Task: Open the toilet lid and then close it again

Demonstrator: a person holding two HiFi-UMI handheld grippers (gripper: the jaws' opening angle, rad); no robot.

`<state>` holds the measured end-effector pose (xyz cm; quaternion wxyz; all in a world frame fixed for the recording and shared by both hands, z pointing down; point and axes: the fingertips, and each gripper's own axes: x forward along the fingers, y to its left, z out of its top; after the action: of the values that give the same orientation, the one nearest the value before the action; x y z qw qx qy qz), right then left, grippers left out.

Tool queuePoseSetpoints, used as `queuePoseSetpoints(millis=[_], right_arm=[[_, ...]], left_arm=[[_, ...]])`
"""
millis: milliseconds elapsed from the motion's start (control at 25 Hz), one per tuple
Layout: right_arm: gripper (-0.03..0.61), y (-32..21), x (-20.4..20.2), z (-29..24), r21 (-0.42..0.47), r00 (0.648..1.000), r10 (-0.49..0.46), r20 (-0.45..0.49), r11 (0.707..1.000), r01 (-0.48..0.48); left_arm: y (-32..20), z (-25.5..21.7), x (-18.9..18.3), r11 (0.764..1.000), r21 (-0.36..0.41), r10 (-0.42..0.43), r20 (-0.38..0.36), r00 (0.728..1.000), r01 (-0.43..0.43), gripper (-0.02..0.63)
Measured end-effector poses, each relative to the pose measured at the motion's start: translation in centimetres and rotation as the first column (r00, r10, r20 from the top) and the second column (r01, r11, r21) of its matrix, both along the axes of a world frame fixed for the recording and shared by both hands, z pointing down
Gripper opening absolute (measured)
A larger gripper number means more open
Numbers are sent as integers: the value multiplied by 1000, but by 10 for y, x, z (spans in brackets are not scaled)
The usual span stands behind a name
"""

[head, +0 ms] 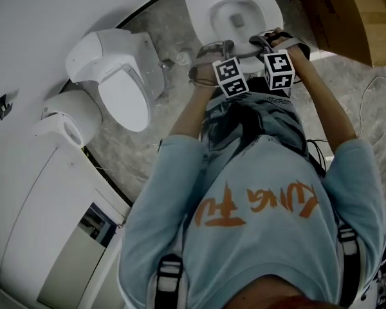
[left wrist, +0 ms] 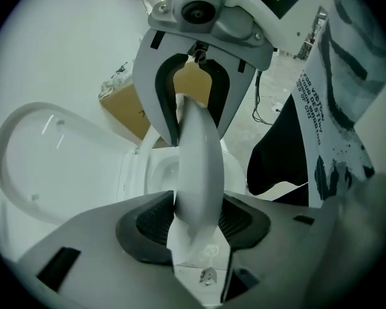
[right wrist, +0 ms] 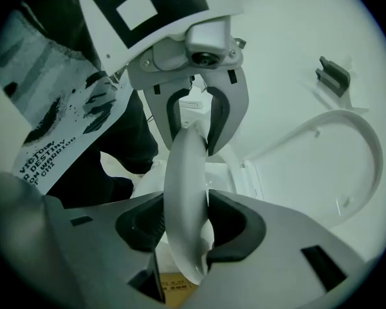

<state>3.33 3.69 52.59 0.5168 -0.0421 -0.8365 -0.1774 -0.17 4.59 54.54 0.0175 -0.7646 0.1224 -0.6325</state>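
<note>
The white toilet (head: 267, 5) stands at the top of the head view with its bowl showing. Both grippers meet at its front rim, jaws facing each other. A thin curved white edge (left wrist: 196, 166) of the toilet's hinged top, lid or seat I cannot tell, runs between both pairs of jaws. My left gripper (head: 226, 46) (left wrist: 196, 227) is open around this edge (right wrist: 183, 179), with dark pad showing on each side. My right gripper (head: 260, 42) (right wrist: 183, 227) stands the same way. A white ring-shaped part (right wrist: 347, 153) stays raised behind.
A second toilet with its lid down (head: 122, 92) stands to the left, and a third white fixture (head: 67, 124) nearer the wall. A cardboard box (head: 347, 18) sits at the top right. Cables (head: 373, 82) trail over the grey stone floor on the right.
</note>
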Motion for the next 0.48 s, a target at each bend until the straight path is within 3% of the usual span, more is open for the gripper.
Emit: queuePoseSetpoints(millis=[480], right_arm=[[235,44,8,95,-6,998,20,-60,1000,-20]], left_arm=[[49,86,8,991,-131,36,35,999,-31,259]])
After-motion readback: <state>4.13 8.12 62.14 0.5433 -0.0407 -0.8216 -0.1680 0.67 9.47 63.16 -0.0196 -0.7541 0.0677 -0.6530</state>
